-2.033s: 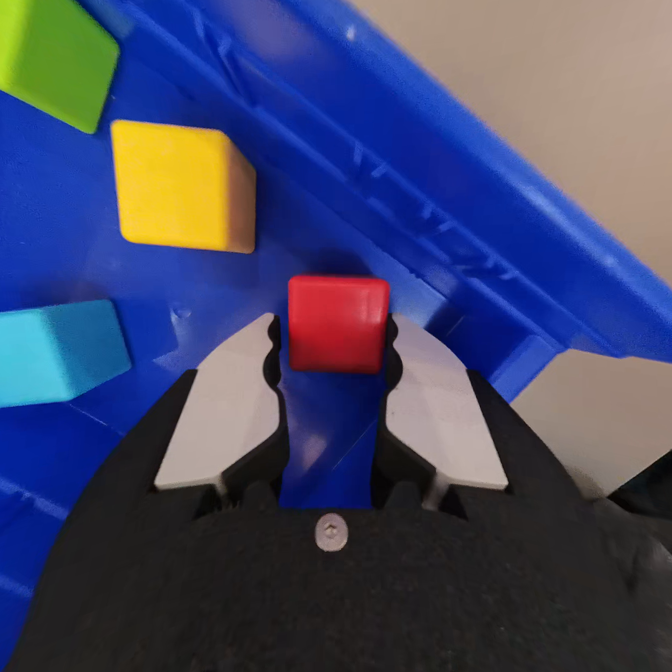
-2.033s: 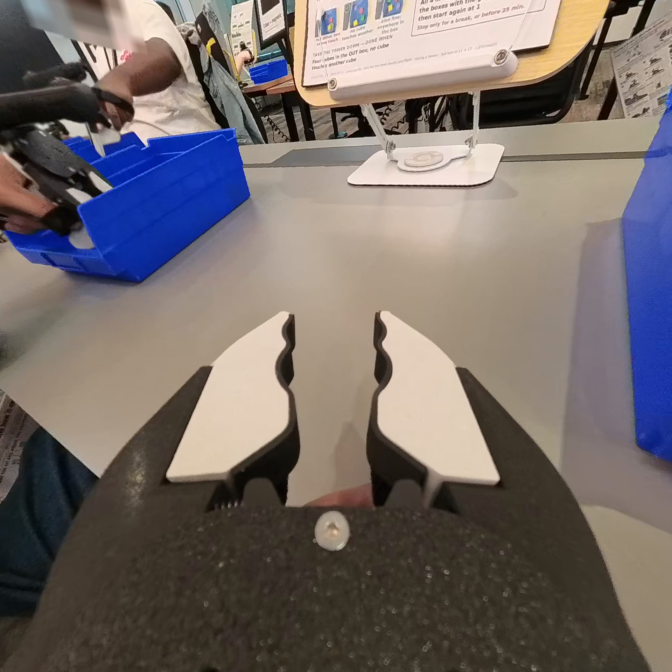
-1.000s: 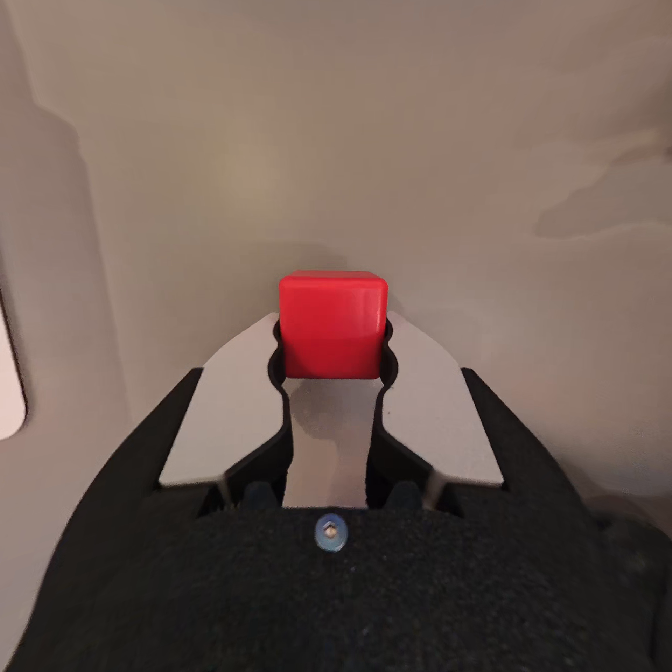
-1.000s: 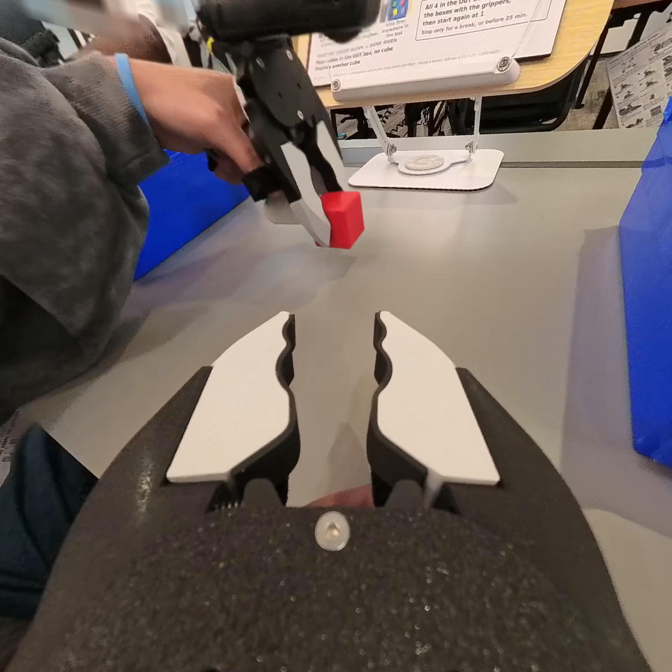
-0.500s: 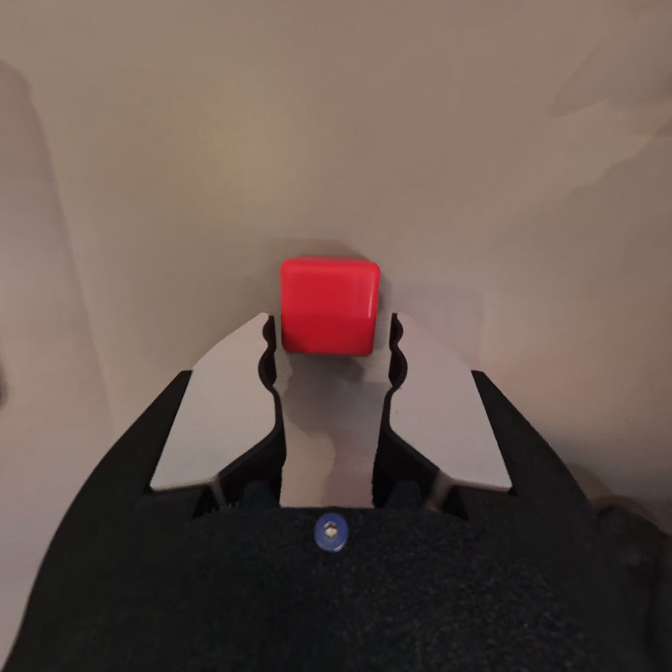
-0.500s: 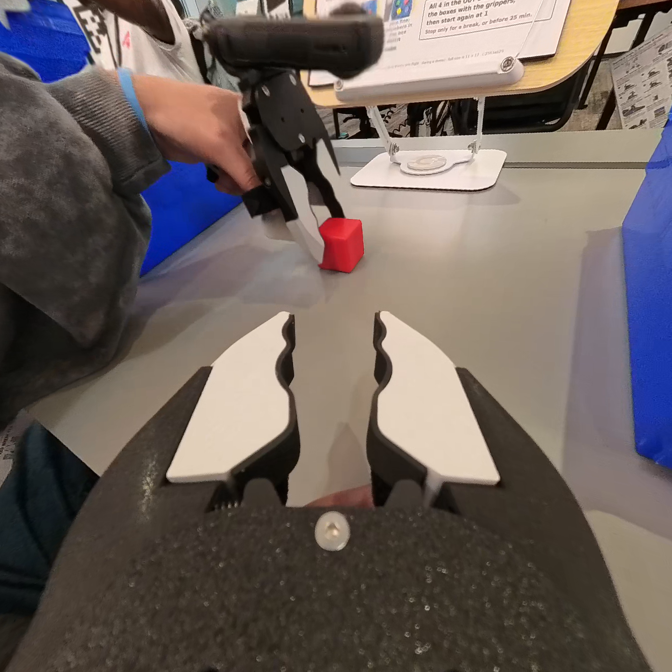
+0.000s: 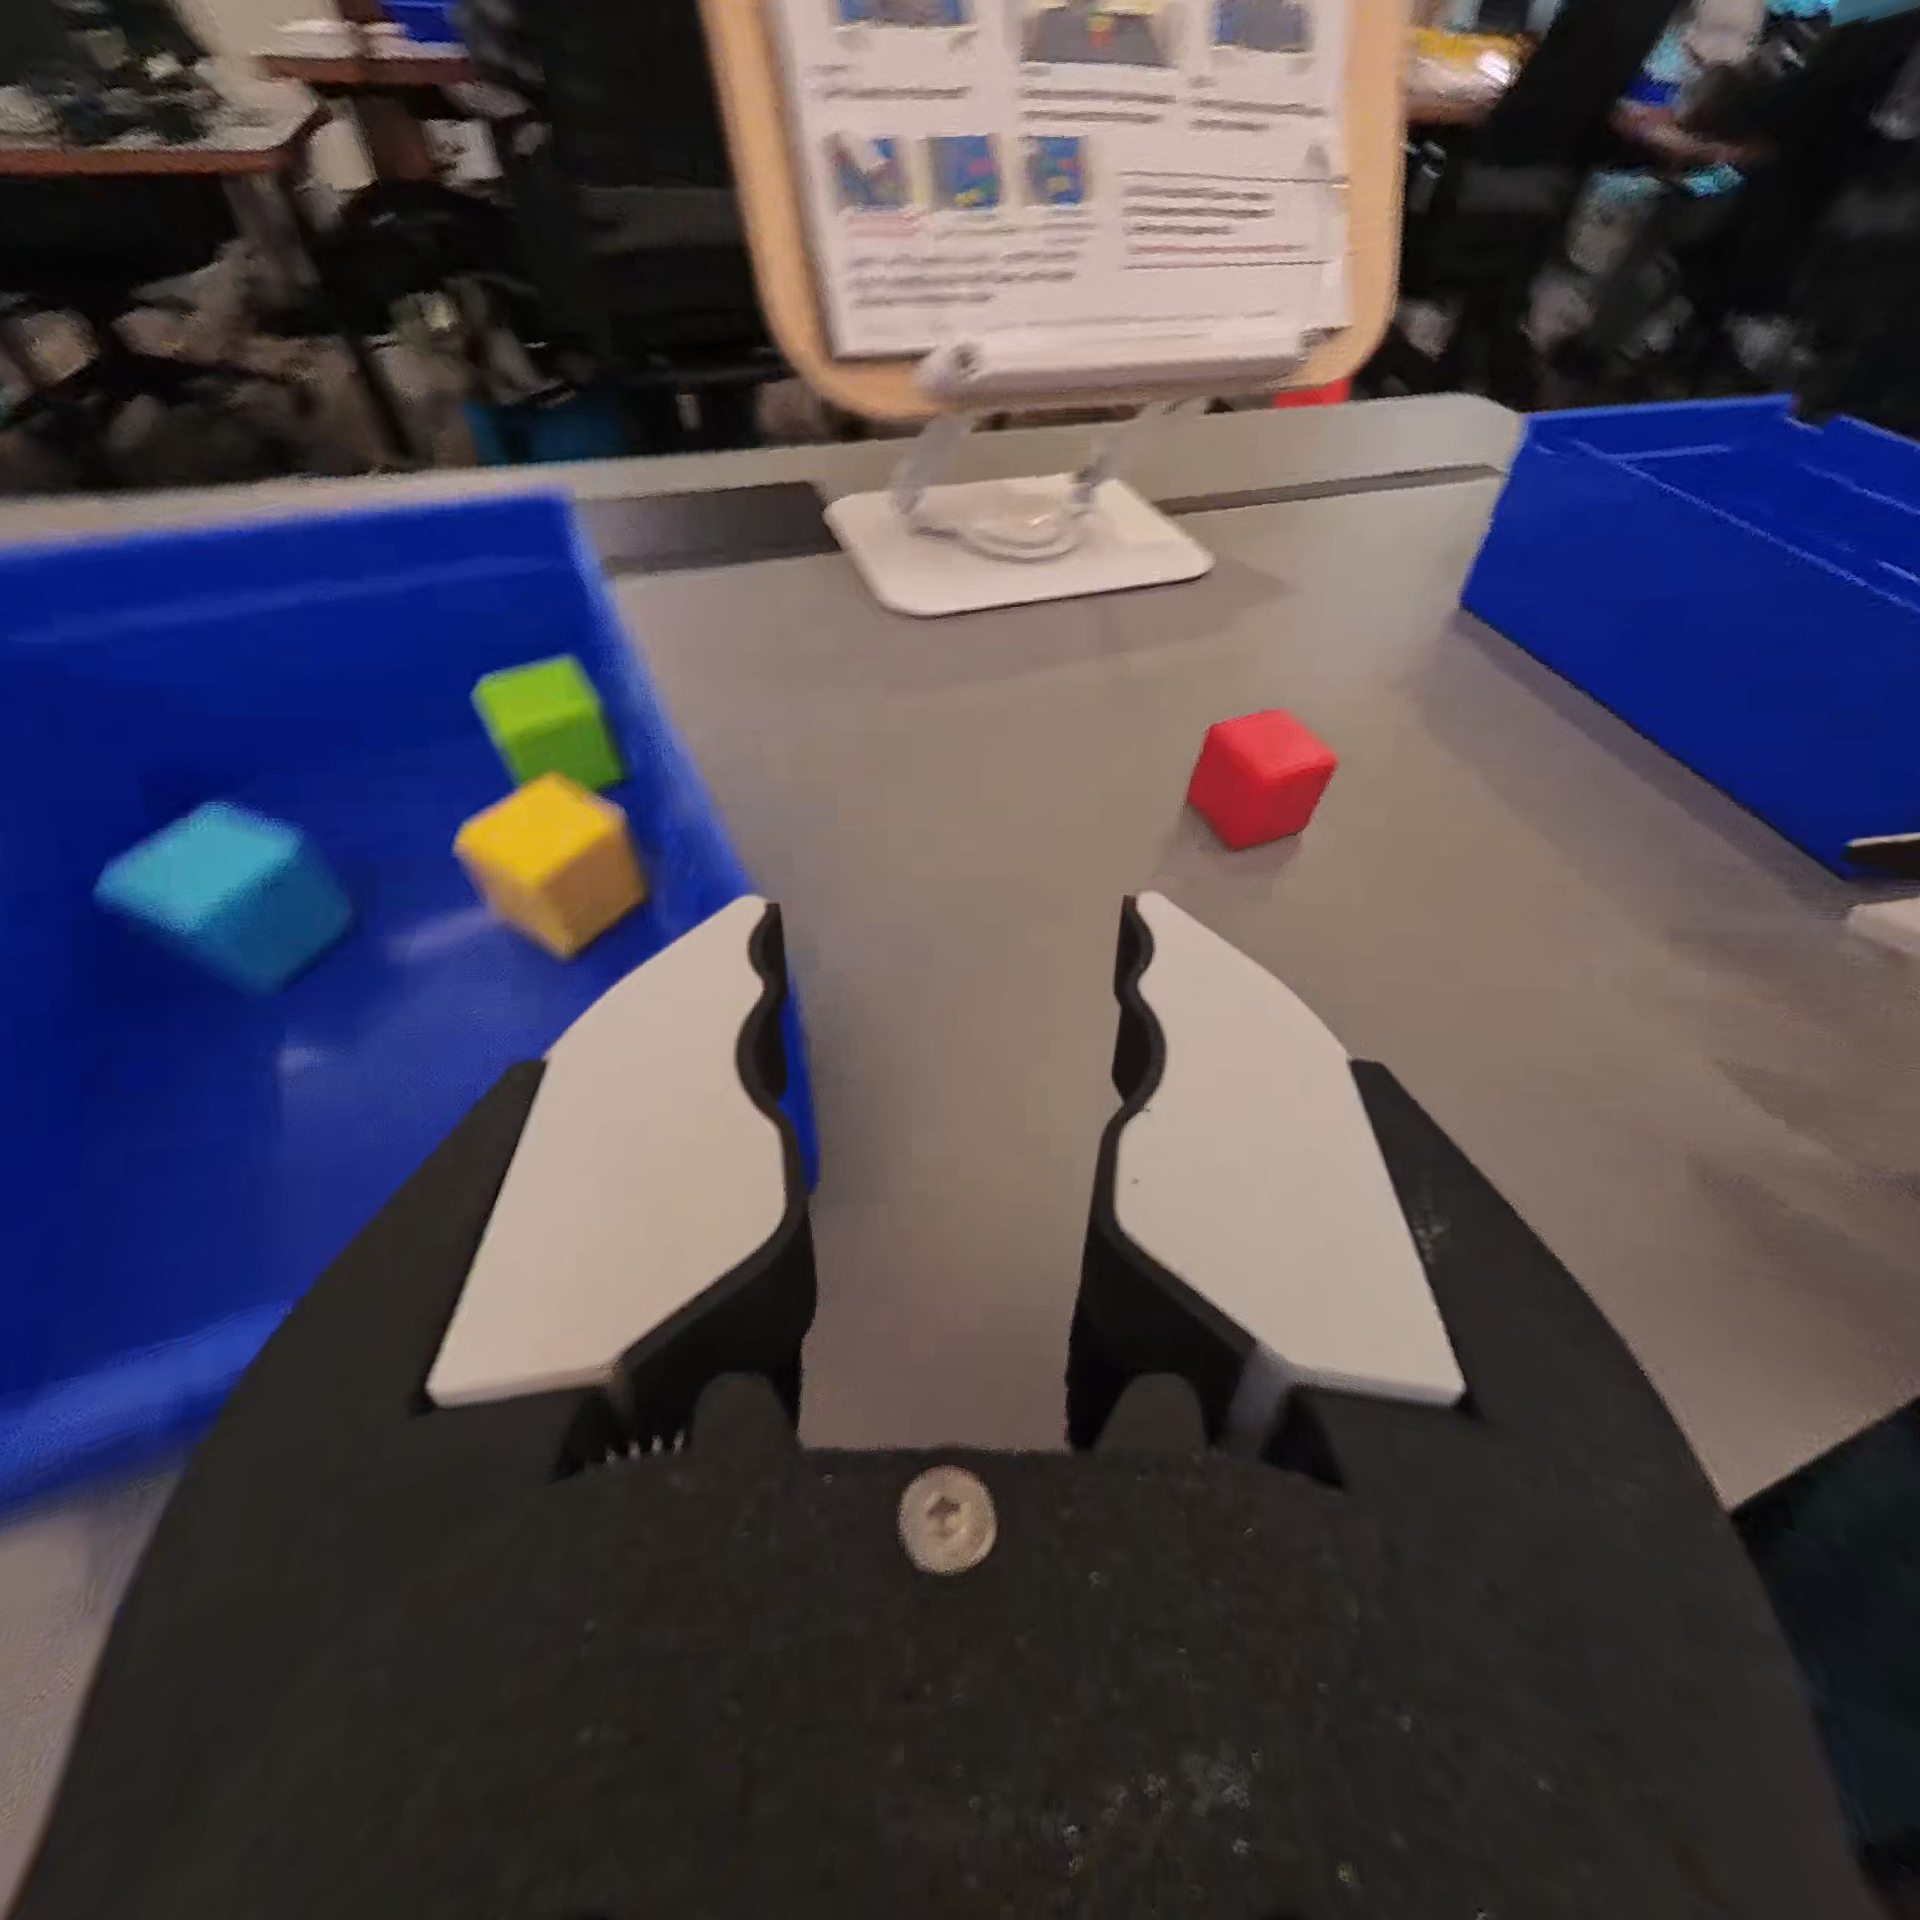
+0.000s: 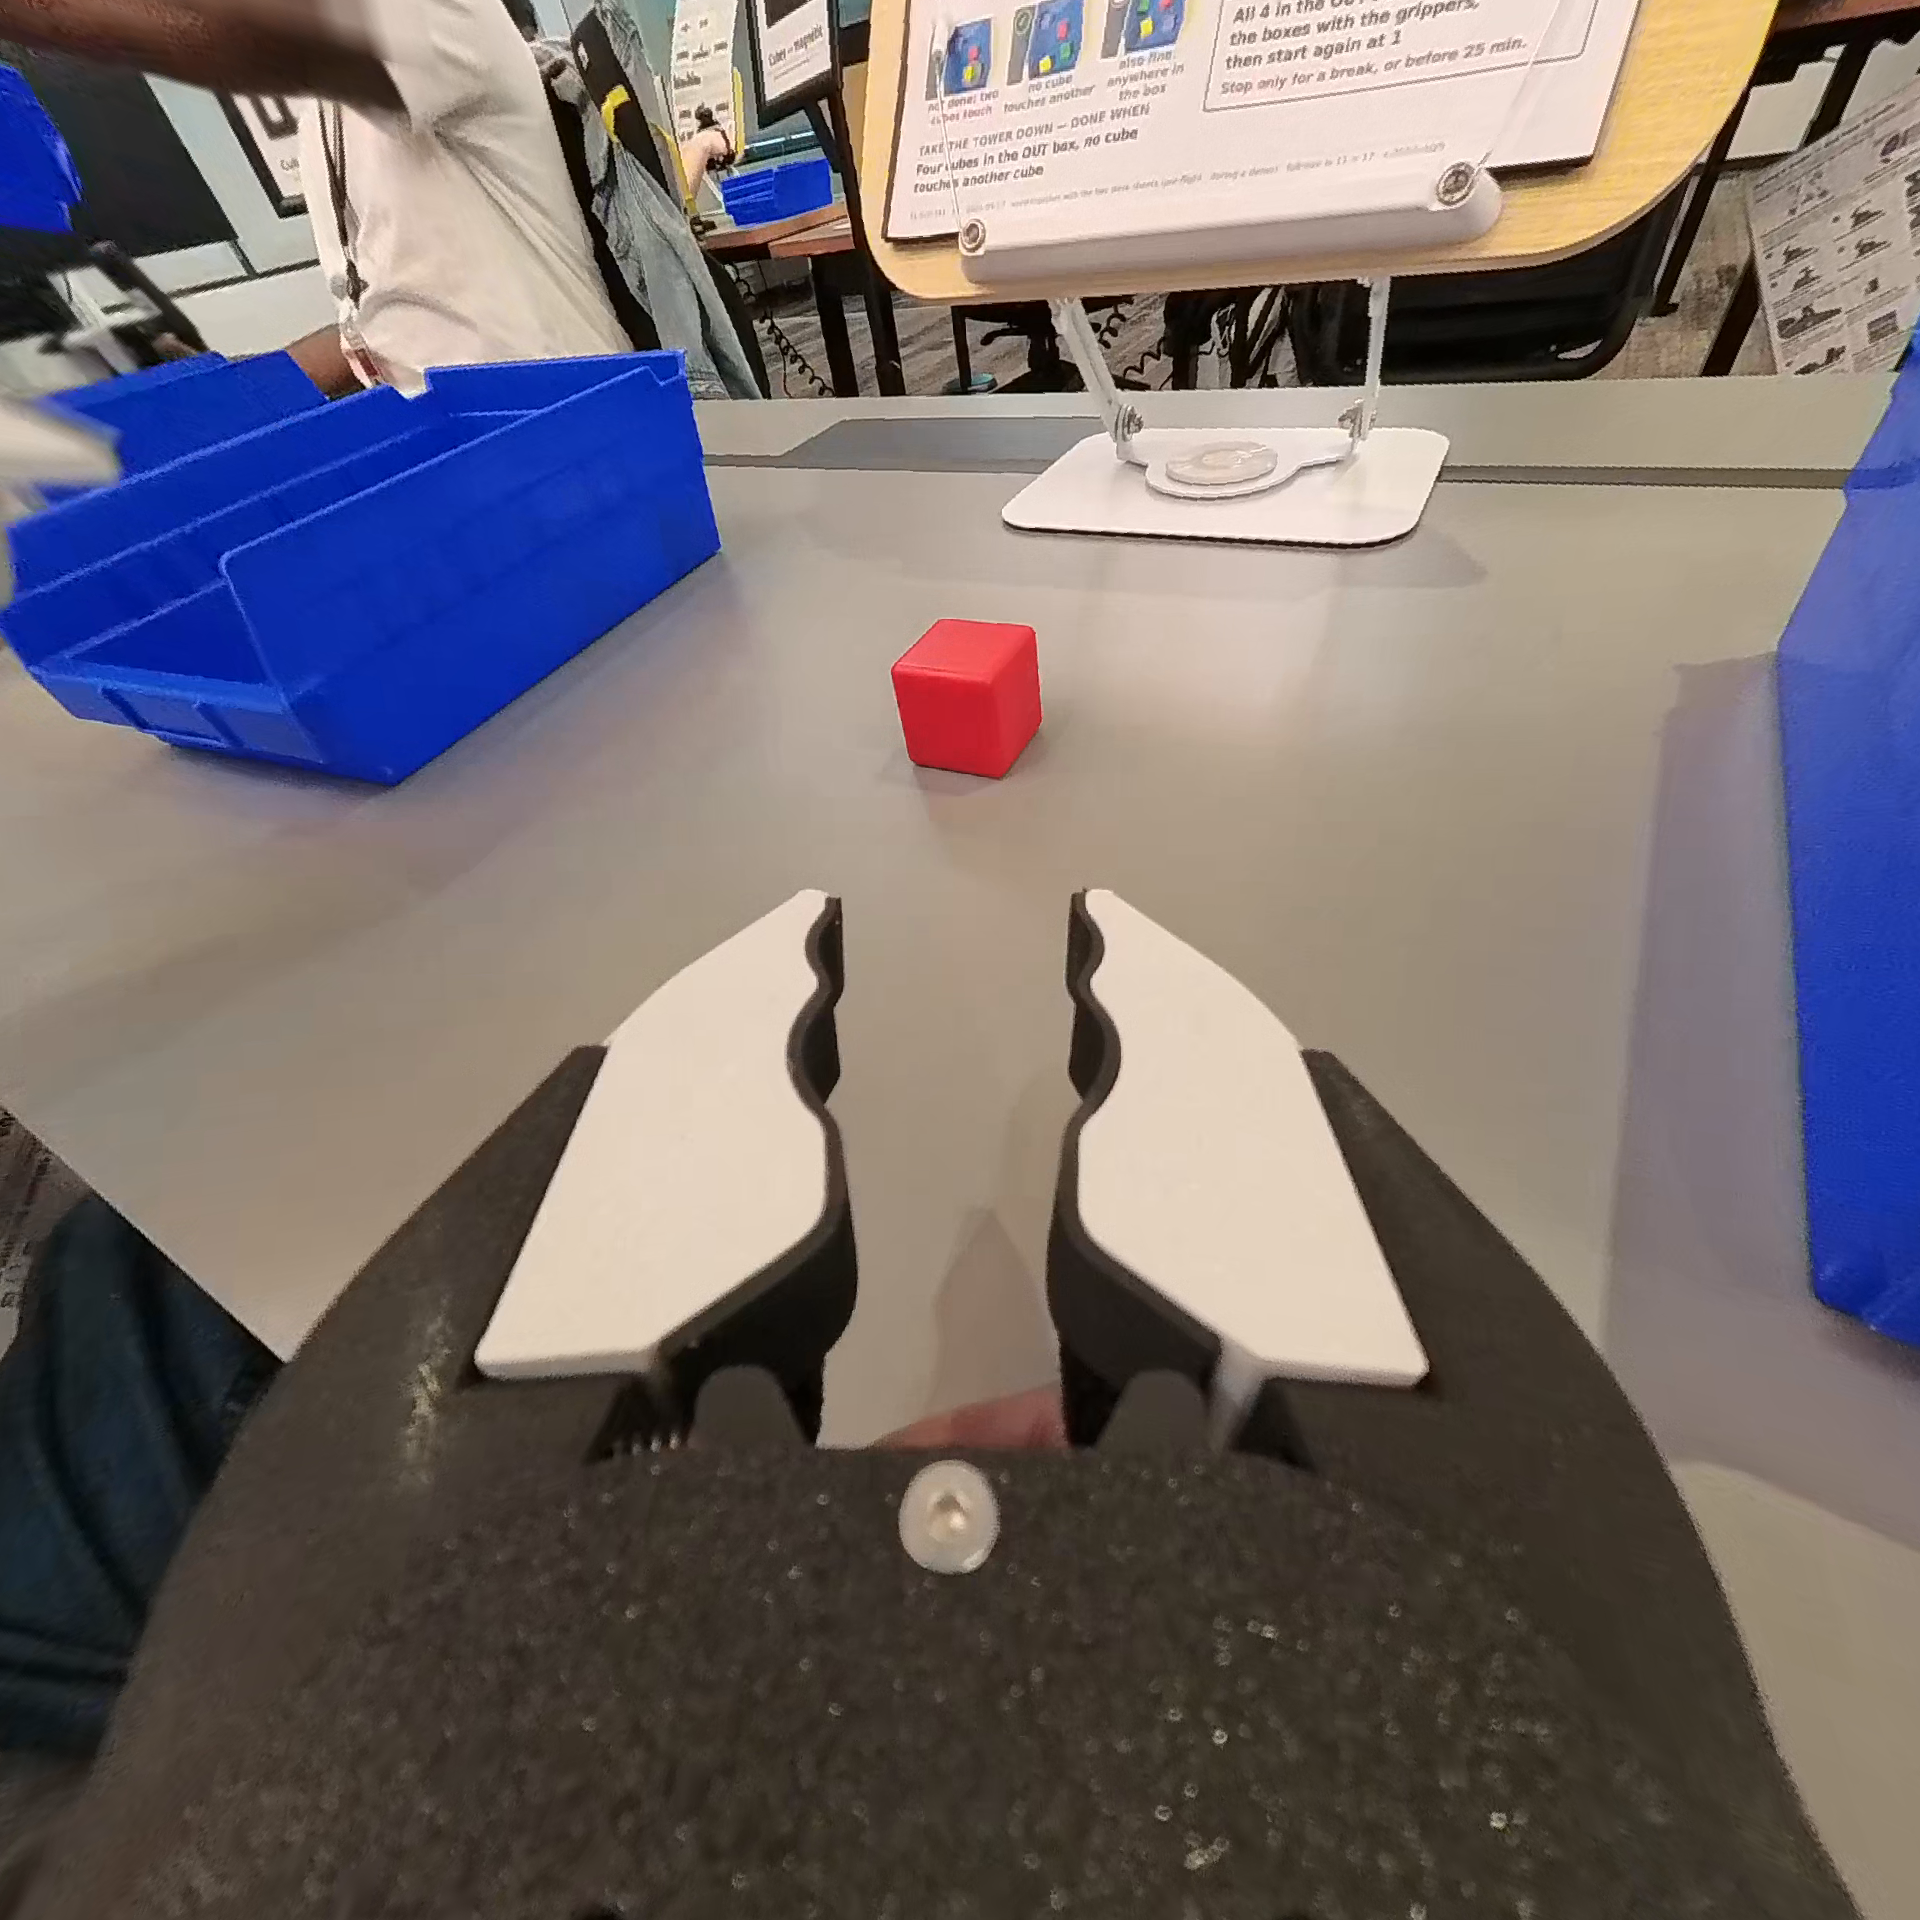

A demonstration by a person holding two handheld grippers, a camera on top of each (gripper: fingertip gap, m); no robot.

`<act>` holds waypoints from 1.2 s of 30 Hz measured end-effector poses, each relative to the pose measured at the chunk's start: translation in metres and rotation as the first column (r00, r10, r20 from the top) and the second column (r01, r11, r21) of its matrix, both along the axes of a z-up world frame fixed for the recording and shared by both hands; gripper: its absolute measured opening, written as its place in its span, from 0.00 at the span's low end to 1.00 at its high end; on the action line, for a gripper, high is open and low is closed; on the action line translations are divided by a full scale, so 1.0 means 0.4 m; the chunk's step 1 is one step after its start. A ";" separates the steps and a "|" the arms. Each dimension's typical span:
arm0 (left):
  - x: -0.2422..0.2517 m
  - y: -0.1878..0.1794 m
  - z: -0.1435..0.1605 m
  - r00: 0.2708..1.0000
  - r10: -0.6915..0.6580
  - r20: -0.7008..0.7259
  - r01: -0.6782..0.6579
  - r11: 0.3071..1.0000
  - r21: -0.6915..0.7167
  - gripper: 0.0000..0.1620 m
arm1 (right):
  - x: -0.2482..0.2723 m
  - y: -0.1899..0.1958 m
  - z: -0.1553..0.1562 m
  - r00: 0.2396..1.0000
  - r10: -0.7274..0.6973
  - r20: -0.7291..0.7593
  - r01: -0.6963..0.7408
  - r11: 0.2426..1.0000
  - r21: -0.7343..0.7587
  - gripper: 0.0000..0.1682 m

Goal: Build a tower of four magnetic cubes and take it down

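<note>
The left gripper has its fingers spread apart with nothing between them; only bare grey desk shows in the gap. Its left fingertip overlaps the near right wall of the left blue bin, so that edge sits close on that side, while the right finger has open desk ahead of it.

The right gripper also has its fingers parted and empty, hovering low over the near part of the desk, with clear surface straight ahead.

The red cube stands alone on the desk, flat on one face, well apart from both bins and from both grippers. From the left wrist view it lies ahead and to the right, in the open lane between the bins.

Inside the left bin, the yellow cube and green cube sit near its right wall, just beside each other; the teal cube rests farther left, apart from them.

The right blue bin borders the desk's right side. A white stand base holding an instruction sheet sits at the far edge.
</note>
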State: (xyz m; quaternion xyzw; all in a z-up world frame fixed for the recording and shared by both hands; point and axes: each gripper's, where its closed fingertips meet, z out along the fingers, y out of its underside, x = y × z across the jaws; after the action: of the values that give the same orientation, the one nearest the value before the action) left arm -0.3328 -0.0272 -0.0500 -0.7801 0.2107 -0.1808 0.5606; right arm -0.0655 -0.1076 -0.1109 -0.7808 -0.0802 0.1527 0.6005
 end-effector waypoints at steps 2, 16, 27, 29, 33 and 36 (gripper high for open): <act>-0.075 -0.044 -0.061 0.993 0.105 0.052 -0.103 0.994 -0.027 0.37 | -0.001 0.000 0.000 1.000 0.000 0.007 0.000 1.000 0.000 0.24; -0.229 0.039 -0.103 0.970 0.228 -0.081 -0.239 0.958 -0.157 0.37 | -0.003 0.001 -0.003 1.000 0.002 0.013 -0.002 1.000 -0.006 0.24; -0.227 0.430 -0.044 0.929 -0.022 -0.370 -0.096 0.951 -0.296 0.40 | -0.002 0.001 -0.004 1.000 0.007 0.004 -0.007 1.000 -0.010 0.24; -0.181 0.485 -0.074 0.935 -0.111 -0.336 -0.030 0.922 -0.387 0.41 | -0.003 0.001 -0.005 1.000 0.008 0.005 -0.008 1.000 -0.013 0.24; -0.161 0.549 -0.163 0.759 -0.332 -0.560 0.043 0.884 -0.465 0.44 | -0.003 0.001 -0.004 1.000 0.008 0.007 -0.008 1.000 -0.012 0.24; -0.146 0.569 -0.202 0.634 -0.478 -0.608 0.131 0.841 -0.525 0.43 | -0.006 0.001 -0.006 1.000 0.011 0.018 -0.010 1.000 -0.014 0.24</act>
State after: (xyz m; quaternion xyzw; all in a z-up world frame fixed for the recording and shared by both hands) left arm -0.3912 0.2005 -0.1307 -0.8421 0.4993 0.0023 0.2041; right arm -0.0678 -0.1073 -0.1133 -0.7858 -0.0885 0.1494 0.5936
